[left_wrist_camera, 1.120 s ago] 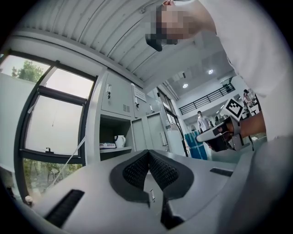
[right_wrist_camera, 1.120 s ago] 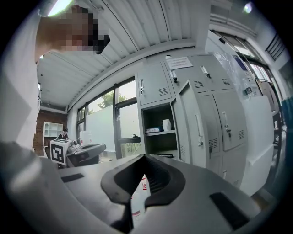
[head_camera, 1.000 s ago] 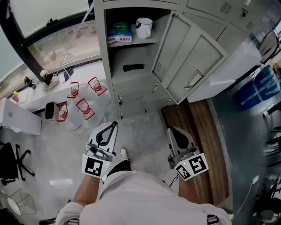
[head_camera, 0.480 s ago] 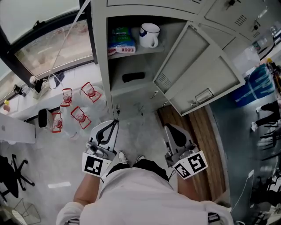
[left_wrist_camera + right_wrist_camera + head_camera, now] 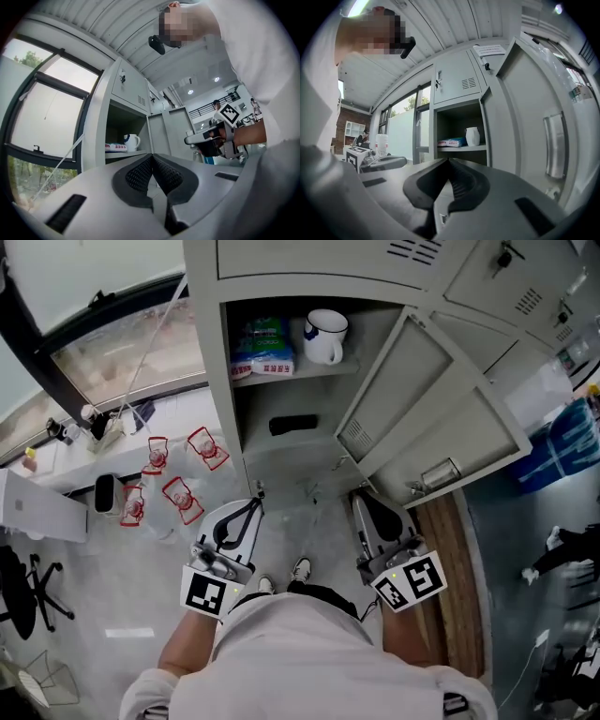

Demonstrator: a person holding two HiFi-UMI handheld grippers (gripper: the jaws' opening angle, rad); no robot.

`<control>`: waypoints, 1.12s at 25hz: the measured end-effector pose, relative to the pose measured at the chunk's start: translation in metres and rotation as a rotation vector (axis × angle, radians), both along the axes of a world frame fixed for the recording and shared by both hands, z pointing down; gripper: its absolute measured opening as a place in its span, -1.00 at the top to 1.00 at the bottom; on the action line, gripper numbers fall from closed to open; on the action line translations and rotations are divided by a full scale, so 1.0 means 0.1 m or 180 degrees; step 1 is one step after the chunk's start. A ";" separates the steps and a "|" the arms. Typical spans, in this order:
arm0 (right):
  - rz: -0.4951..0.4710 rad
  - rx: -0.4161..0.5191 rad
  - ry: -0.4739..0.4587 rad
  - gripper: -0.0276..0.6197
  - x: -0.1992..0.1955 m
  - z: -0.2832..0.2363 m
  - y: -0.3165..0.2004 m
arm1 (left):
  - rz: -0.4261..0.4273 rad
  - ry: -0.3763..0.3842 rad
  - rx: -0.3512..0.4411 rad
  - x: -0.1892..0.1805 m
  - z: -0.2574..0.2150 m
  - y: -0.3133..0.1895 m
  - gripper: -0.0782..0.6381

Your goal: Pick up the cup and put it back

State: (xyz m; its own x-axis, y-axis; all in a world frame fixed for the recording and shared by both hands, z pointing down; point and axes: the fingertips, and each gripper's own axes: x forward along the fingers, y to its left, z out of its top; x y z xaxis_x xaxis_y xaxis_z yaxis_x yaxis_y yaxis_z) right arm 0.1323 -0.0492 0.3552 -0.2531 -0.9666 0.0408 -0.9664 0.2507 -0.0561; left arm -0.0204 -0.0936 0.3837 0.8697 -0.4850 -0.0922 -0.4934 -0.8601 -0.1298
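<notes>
White left tool has its jaws pressed together, with nothing between them; the right tool is closed and empty in the same way. Both point level toward the open grey locker. At 12 o'clock the cup stands on the upper shelf, just beside a blue packet at its 9 o'clock. The locker door hangs open at 2 o'clock. Water bottles stand on the pale floor at 10 o'clock.
</notes>
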 end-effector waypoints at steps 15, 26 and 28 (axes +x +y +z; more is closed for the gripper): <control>-0.0413 0.0307 0.0279 0.85 0.14 -0.26 -1.30 | -0.0303 0.0057 0.0047 0.23 -0.09 -0.32 0.72; 0.0022 0.0379 0.0490 0.51 0.33 -0.46 -1.96 | -0.0487 0.0039 0.0088 0.14 -0.14 -0.46 0.73; 0.0100 0.0393 0.0505 0.39 0.36 -0.49 -2.01 | -0.0487 0.0007 0.0083 0.15 -0.13 -0.47 0.72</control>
